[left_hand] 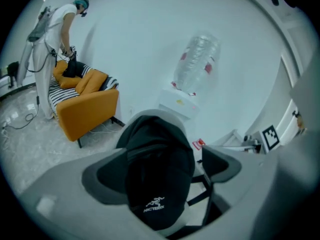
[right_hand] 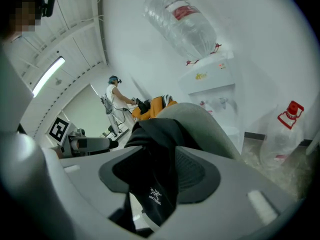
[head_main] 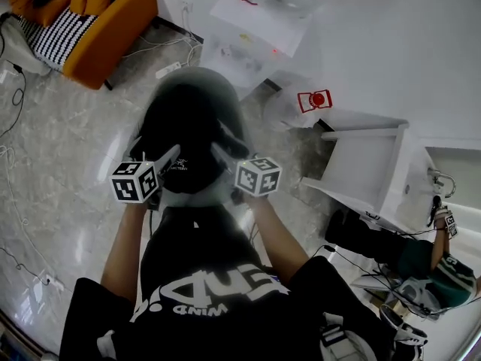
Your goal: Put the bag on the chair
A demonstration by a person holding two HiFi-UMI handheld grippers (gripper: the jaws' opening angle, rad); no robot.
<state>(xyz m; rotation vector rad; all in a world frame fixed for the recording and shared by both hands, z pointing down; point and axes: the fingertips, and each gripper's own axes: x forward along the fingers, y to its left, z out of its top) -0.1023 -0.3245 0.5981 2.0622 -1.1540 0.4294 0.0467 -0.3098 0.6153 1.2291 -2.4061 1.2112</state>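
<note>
The black bag [head_main: 188,138] sits on the grey chair [head_main: 197,77]. It is slumped against the backrest, with its logo end toward the front edge of the seat. From where I stand the main job looks done, since the chair seems to carry all of the bag's weight and neither claw is lifting it.

The left claw [head_main: 171,160] is at the chair's front left corner. Its jaws are spread wide and the bag lies between them, with the pads clear of the fabric. The right claw [head_main: 222,156] is at the chair's front right, with its jaws apart by a smaller gap. A fold of the bag hangs between them, but it doesn't look pinched.

What's left, I'd say, is small. Both claws need to come back off the chair's front edge without snagging that fold or a strap, and the bag needs to stay put. An orange sofa [head_main: 105,21] stands well beyond the chair's back.
</note>
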